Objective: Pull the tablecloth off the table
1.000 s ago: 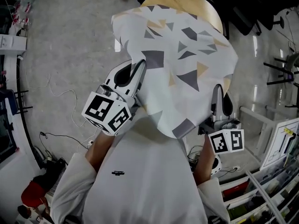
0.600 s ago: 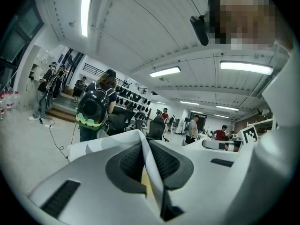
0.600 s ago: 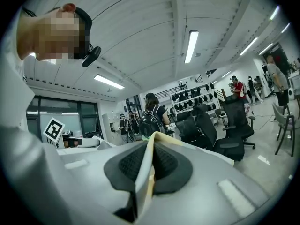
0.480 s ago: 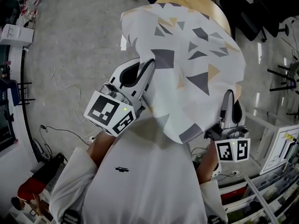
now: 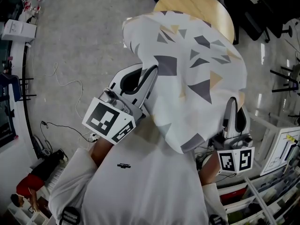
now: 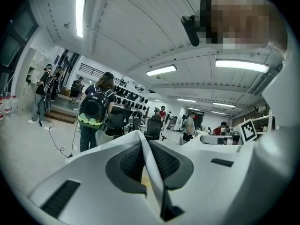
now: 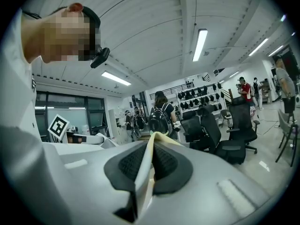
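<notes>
The white tablecloth with grey and tan triangles hangs bunched between my two grippers, draped over the near part of the round wooden table. My left gripper is shut on the cloth's left edge. In the left gripper view a thin fold of cloth is pinched between the jaws of the left gripper. My right gripper is shut on the cloth's right edge. In the right gripper view the cloth shows as a pale strip between the jaws of the right gripper.
Cables trail over the grey floor at the left. Black chairs stand beyond the table at the upper right, and white racks line the right side. People and office chairs fill the room behind.
Both grippers have drawn back toward the person with the cloth still held. More of the wooden tabletop shows at the far side.
</notes>
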Available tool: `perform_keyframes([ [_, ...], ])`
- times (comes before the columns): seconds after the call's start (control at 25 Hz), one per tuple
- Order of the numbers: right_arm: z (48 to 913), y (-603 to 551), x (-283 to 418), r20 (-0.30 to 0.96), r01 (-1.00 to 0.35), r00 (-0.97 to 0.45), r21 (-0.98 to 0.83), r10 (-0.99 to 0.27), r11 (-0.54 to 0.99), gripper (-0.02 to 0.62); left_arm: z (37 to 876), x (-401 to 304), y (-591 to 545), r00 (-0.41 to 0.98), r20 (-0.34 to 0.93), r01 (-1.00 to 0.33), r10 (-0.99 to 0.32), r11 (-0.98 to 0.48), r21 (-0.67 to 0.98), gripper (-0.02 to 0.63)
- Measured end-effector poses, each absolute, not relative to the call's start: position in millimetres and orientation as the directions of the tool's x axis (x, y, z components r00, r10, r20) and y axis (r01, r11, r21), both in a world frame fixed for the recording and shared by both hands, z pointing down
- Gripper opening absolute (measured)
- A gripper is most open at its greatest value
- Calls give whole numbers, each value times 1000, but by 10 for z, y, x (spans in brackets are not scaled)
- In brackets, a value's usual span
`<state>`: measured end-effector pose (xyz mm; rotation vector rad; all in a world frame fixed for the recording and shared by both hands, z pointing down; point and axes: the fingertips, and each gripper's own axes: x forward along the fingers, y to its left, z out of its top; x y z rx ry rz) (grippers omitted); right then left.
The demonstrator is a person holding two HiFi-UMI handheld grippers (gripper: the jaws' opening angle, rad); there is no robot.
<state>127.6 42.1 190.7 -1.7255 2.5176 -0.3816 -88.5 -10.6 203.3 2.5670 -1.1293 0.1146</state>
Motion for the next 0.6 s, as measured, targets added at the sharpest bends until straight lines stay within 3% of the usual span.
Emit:
perform_keyframes([
  [0.6, 1662, 252, 1326, -2, -912, -359, -211, -933, 351, 21, 1788, -797, -298, 688, 135, -723, -713, -654, 224, 24],
])
